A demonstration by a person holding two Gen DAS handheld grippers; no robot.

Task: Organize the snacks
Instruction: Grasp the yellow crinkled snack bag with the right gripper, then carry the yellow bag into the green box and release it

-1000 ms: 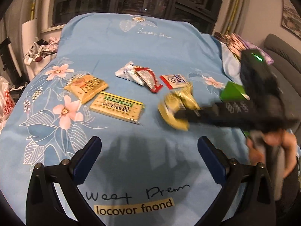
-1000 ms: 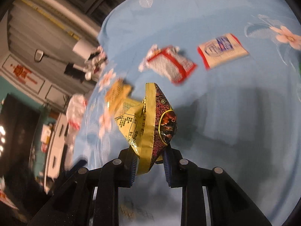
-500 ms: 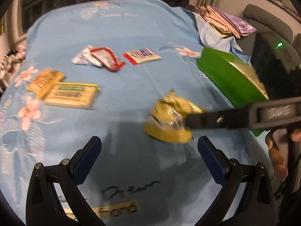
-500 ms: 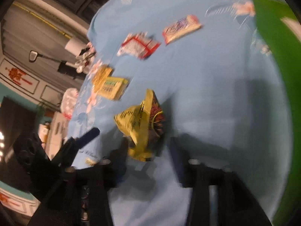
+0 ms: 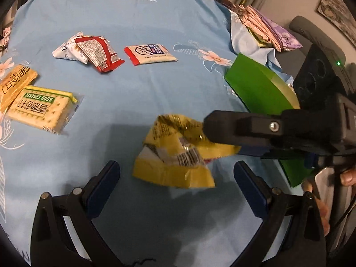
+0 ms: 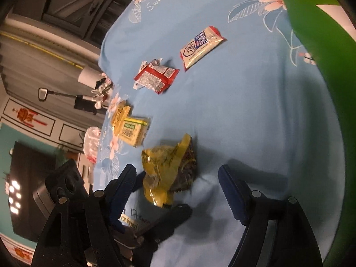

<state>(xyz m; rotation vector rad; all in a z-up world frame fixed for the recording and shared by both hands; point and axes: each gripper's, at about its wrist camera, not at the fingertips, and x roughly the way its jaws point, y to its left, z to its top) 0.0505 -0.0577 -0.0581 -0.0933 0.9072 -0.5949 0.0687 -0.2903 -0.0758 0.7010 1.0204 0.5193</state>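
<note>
The yellow snack bag is seen lying crumpled on the blue bedsheet, low in the centre of the frame. The left gripper is spread wide with nothing held, and same goes for the right gripper, its fingers parted either side of the bag. A green box is parked at the right.

six snack packets, one green box
</note>
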